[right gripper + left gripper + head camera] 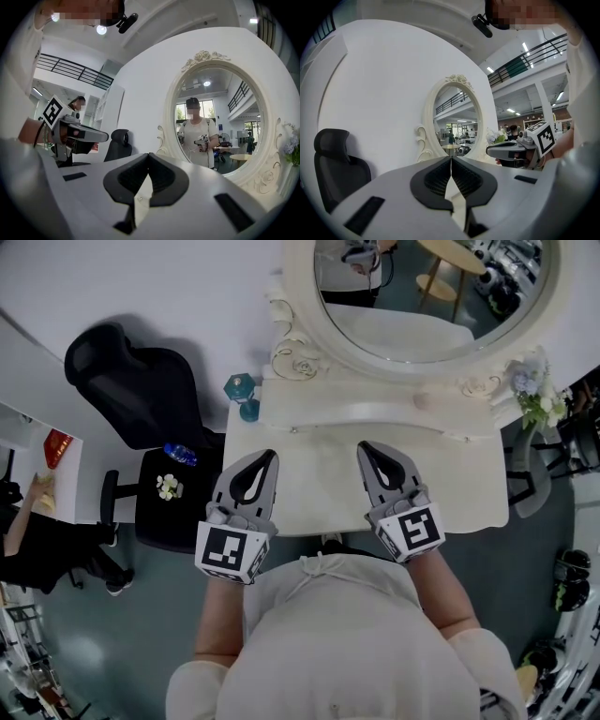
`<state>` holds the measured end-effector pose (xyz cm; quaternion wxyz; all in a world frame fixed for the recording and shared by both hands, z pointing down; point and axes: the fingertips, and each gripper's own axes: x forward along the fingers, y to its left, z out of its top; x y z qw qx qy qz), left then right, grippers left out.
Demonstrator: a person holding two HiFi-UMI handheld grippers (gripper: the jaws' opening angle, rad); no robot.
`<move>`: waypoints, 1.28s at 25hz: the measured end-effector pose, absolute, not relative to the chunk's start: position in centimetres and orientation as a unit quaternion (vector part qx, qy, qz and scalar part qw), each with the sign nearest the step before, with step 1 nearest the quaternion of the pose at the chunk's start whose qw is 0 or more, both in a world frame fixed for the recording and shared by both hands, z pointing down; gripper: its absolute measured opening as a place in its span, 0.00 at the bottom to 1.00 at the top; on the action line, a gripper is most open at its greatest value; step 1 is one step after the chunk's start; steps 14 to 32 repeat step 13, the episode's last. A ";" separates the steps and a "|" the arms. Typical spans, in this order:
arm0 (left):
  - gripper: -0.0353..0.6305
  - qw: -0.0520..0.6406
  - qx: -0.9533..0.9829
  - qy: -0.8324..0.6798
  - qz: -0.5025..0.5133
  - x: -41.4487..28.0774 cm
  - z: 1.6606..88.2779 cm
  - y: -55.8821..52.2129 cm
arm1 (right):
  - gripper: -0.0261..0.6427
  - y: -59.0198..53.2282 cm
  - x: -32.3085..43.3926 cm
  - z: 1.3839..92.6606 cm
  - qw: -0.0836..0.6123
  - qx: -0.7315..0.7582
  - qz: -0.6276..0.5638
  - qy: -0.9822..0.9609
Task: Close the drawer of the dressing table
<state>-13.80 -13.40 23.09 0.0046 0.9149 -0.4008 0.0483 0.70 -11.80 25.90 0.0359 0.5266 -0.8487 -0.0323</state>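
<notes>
Hovering over the front edge of the dressing table (309,479), left gripper (271,456) and right gripper (365,446) both show jaws pressed together, empty. Its bare top lies ahead; a black chair (141,390) stands beside its left edge.

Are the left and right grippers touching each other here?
Apart. The head view shows the left gripper and the right gripper side by side, with a bare strip of the dressing table top between them.

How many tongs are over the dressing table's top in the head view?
2: left tongs over the tabletop's left half, right tongs over its right half, both shut. None seems hidden.
</notes>
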 end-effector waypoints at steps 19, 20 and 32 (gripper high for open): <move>0.08 0.006 0.918 -0.392 0.058 -12.7 23.7 -13.5 | 0.04 -12.0 1.2 25.7 0.027 0.532 -0.031 -0.846; 0.08 0.006 0.918 -0.392 0.058 -12.7 23.7 -13.5 | 0.04 -12.0 1.2 25.7 0.027 0.532 -0.031 -0.846; 0.08 0.006 0.918 -0.392 0.058 -12.7 23.7 -13.5 | 0.04 -12.0 1.2 25.7 0.027 0.532 -0.031 -0.846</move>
